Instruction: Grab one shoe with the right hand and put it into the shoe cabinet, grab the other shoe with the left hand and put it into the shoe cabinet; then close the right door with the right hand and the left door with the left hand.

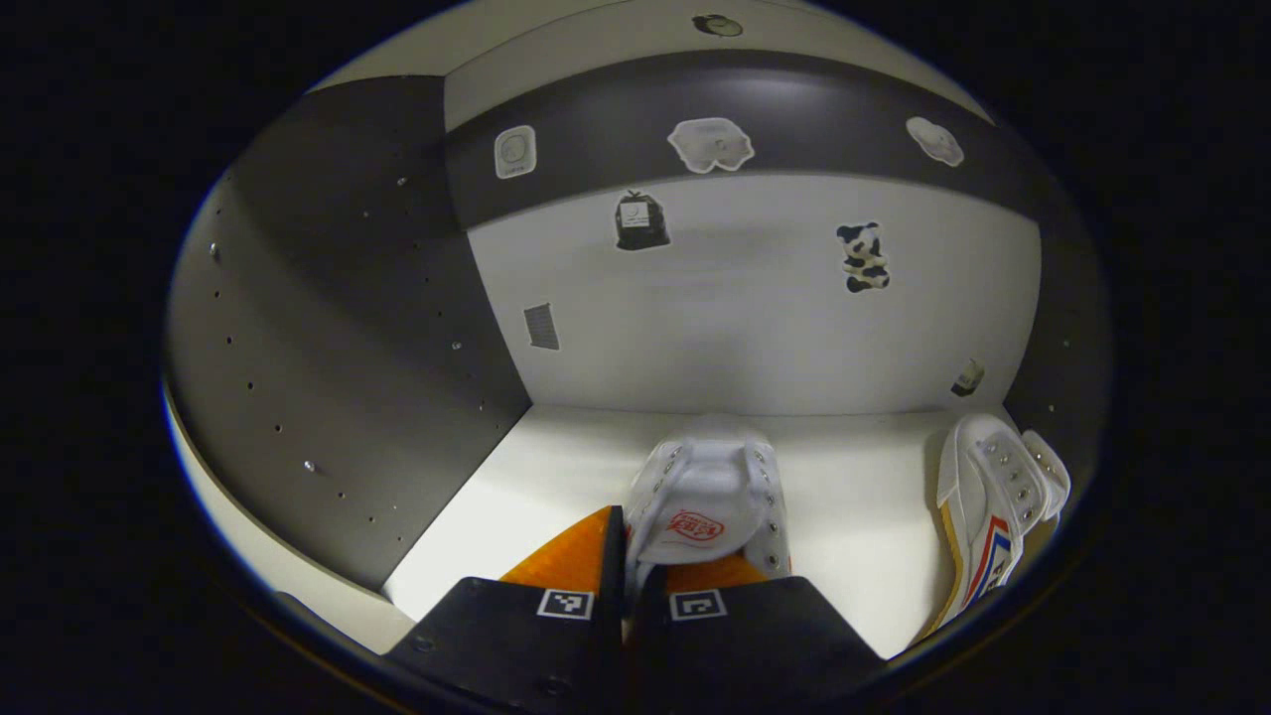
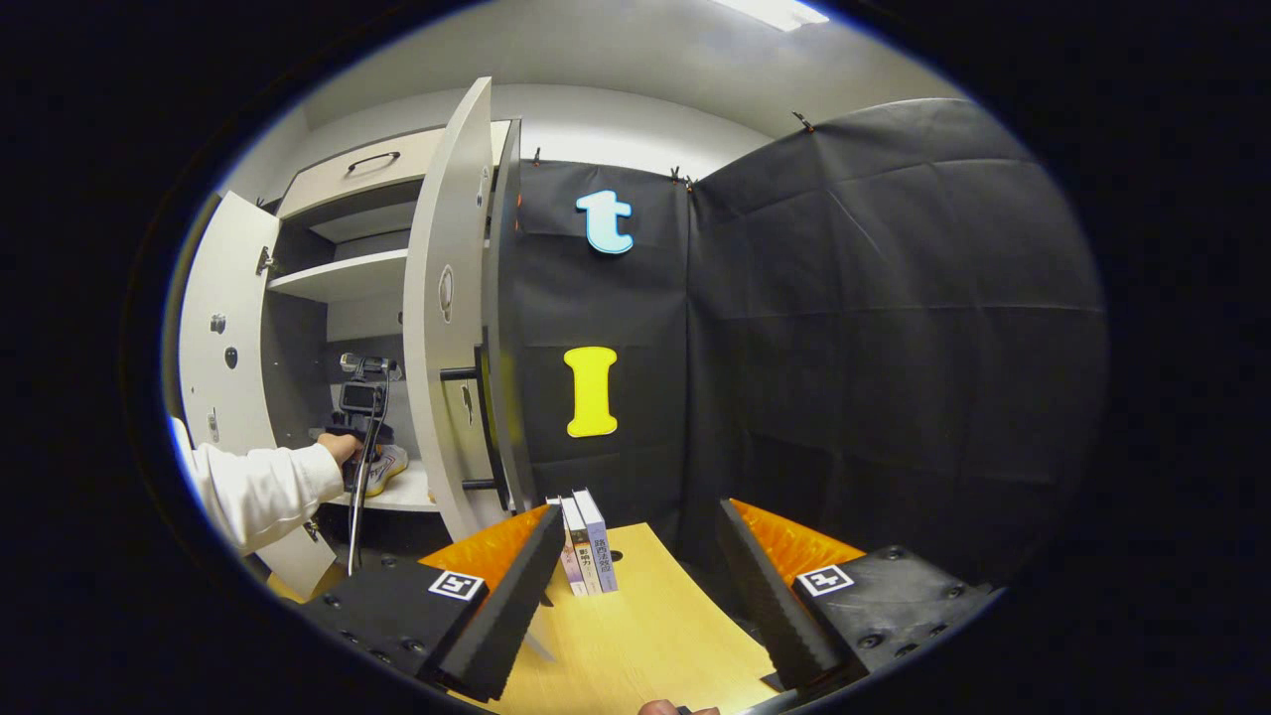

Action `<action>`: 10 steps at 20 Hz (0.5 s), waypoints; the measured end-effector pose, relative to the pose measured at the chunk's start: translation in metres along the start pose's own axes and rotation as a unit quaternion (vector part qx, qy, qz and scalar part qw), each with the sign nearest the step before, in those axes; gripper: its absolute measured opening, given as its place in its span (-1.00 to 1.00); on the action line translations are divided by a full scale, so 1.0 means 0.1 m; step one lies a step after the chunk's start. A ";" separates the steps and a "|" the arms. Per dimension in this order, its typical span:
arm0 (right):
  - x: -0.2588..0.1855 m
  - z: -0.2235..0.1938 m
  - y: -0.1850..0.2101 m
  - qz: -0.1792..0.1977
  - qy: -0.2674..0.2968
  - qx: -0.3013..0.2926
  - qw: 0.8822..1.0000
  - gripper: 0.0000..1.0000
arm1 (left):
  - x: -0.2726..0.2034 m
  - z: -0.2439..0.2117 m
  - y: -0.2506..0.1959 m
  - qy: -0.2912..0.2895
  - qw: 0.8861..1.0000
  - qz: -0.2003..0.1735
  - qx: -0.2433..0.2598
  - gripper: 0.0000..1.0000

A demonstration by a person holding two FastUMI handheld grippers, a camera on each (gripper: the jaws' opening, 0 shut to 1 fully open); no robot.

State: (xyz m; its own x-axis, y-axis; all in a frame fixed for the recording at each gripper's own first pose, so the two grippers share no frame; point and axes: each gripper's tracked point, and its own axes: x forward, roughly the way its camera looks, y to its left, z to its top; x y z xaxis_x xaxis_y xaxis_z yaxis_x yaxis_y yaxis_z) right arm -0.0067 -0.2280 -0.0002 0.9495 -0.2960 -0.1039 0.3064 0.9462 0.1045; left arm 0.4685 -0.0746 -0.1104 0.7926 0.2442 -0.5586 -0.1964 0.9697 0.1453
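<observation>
- The left gripper (image 1: pixel 628 586) is inside the shoe cabinet (image 1: pixel 328 328), its fingers drawn close together on the tongue and collar of a white shoe (image 1: pixel 710 497), which sits about midway along the cabinet shelf (image 1: pixel 556 467) with its toe toward the back wall.
- The other shoe (image 1: pixel 988 516), white with coloured side stripes, lies on its side on the same shelf, at the right end by the cabinet's right wall.
- The right gripper (image 2: pixel 635 586) hangs wide open with nothing between its fingers, above a wooden tabletop (image 2: pixel 645 636) to the right of the cabinet. A few books (image 2: pixel 586 541) stand upright on it.
- From the right gripper view both cabinet doors stand open: the right door (image 2: pixel 447 318) swung outward, the left door (image 2: pixel 213 348) beyond a sleeve (image 2: pixel 263 487) reaching in.
- Judged by looks, the shoe is light canvas with a soft upper and a stiffer sole; the tongue folds easily, so a pinch there carries it but lets it dangle and swing.
- The collar edge or heel would likely give a firmer hold. Whether the sole rests fully on the shelf is hard to tell behind the gripper.
</observation>
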 end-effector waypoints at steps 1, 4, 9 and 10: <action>-0.02 -0.01 0.00 0.001 0.002 0.005 1.000 0.96 | -0.03 0.00 -0.01 -0.002 1.000 -0.004 0.006 -0.69; -0.05 -0.06 -0.01 0.004 0.007 0.020 1.000 0.98 | -0.13 0.00 0.01 -0.007 1.000 -0.016 -0.001 -0.46; -0.12 -0.03 -0.01 0.016 0.002 0.017 1.000 0.97 | -0.38 0.10 0.13 -0.048 0.999 -0.024 -0.005 0.31; -0.12 -0.03 -0.01 0.019 0.000 0.017 1.000 0.97 | -0.46 0.12 0.13 -0.056 0.998 -0.030 -0.009 0.51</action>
State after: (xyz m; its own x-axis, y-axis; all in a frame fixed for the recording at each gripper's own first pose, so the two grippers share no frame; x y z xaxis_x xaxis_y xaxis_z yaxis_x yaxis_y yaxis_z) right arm -0.0187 -0.2252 -0.0017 0.9602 -0.2607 -0.1001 0.2731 0.9516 0.1412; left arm 0.4368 -0.0731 -0.0731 0.8630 0.1844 -0.4703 -0.1557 0.9828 0.0995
